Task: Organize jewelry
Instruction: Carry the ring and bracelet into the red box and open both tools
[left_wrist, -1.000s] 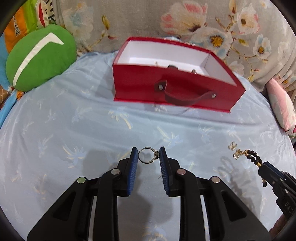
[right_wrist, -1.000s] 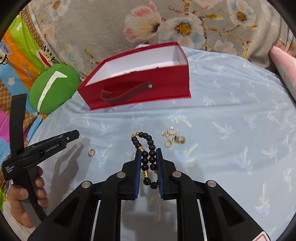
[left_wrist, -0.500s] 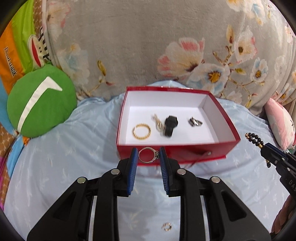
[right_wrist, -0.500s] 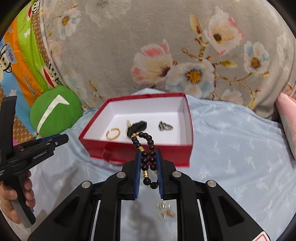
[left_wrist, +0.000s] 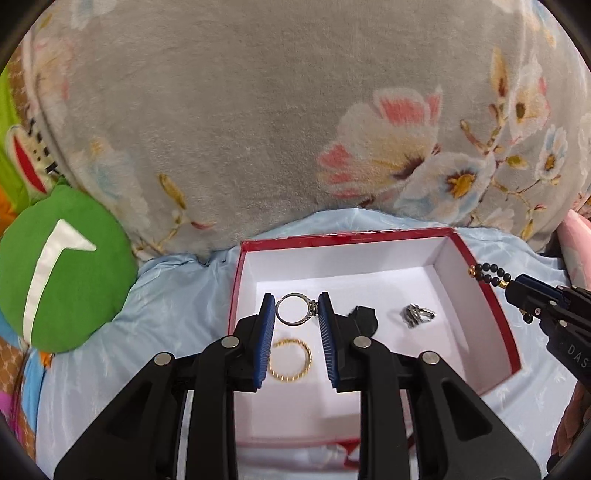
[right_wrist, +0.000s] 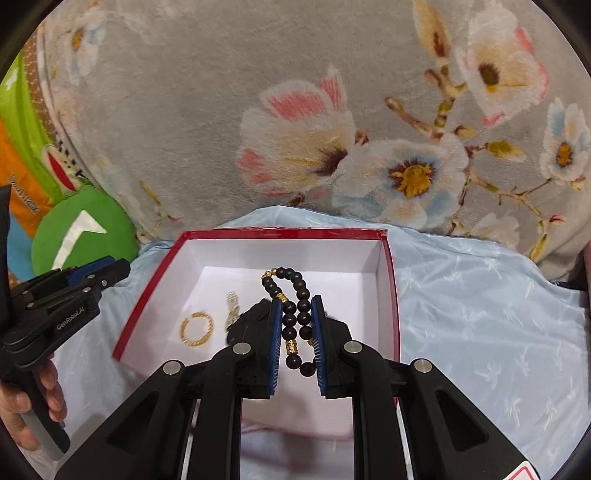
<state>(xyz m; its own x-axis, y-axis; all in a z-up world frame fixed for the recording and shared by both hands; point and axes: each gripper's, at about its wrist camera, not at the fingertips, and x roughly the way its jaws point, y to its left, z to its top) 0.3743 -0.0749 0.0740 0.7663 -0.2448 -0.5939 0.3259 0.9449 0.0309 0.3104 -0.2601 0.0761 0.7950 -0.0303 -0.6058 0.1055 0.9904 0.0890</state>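
Note:
A red box (left_wrist: 495, 306) with a white inside sits on the blue sheet; it also shows in the right wrist view (right_wrist: 391, 280). My left gripper (left_wrist: 296, 308) is shut on a silver ring (left_wrist: 295, 308) and holds it over the box's left part. Below it a gold ring (left_wrist: 290, 360) lies in the box, with a black piece (left_wrist: 364, 316) and a silver piece (left_wrist: 417, 314) to the right. My right gripper (right_wrist: 295, 321) is shut on a dark bead bracelet (right_wrist: 291, 310) over the box. The gold ring (right_wrist: 197, 328) shows left of it.
A grey floral cushion (left_wrist: 295, 110) rises behind the box. A green round pillow (left_wrist: 62, 269) lies at the left. A pink pillow (left_wrist: 576, 251) is at the far right. The other gripper and a hand (right_wrist: 22, 406) show at the left in the right wrist view.
Both grippers have lifted from the sheet and moved forward over the open box, each still holding its piece. The box now fills the lower middle of both views.

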